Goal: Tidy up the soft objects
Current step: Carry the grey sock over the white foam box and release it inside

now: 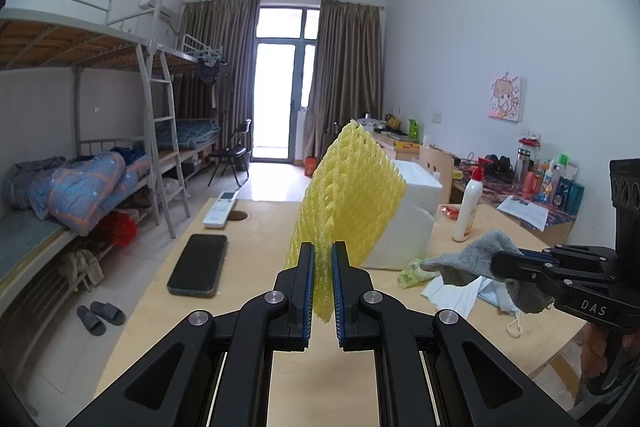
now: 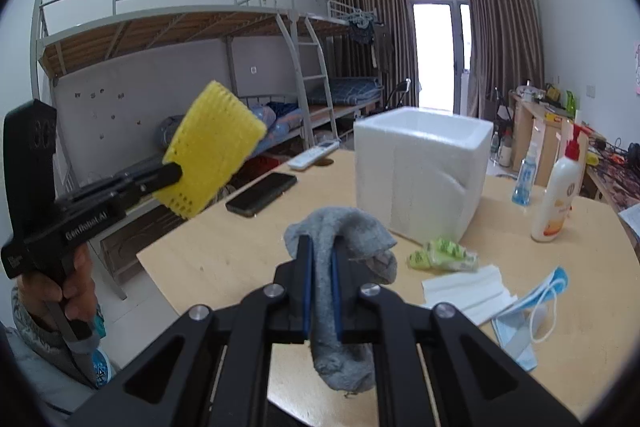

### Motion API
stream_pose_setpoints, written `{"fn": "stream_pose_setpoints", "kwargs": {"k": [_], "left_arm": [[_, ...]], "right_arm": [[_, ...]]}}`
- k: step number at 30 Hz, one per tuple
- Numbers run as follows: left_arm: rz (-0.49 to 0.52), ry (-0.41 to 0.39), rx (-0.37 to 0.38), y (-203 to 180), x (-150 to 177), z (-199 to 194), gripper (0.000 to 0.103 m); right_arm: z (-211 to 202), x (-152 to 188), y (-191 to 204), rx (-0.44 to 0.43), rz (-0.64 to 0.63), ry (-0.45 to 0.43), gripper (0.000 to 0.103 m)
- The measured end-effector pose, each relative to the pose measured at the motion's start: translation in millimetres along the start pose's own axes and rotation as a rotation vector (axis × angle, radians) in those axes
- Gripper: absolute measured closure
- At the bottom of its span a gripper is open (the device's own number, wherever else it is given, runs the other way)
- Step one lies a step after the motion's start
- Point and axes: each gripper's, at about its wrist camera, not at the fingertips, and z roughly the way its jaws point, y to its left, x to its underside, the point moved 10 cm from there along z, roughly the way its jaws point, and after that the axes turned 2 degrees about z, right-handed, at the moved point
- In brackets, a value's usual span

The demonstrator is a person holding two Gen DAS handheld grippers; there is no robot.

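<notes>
Presently both tools are pinching cargo short of the foam box (image 2: pixel 420 175): right tool (image 2: pixel 320 291) carrying the sock (image 2: pixel 344 227) nearer, left tool (image 1: pixel 322 291) holding the yellow net (image 1: pixel 352 195) upright.

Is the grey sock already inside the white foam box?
No, the grey sock hangs pinched in the right hand-held gripper, outside the white foam box.

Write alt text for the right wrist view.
The right gripper is shut on a grey sock above a wooden table. Beyond stands an open white foam box; at left, the left gripper holds a yellow foam net.
</notes>
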Motion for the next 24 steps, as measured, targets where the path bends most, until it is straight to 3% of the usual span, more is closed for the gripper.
{"fn": "stream_pose_setpoints", "kwargs": {"k": [11, 24], "left_arm": [[0.033, -0.056, 0.02, -11, -39, 8, 0.094], [0.052, -0.04, 0.077, -26, -66, 43, 0.094]], "right_arm": [[-9, -48, -13, 0.065, -0.036, -0.087, 0.092], [-14, -82, -42, 0.141, -0.037, -0.135, 0.092]]}}
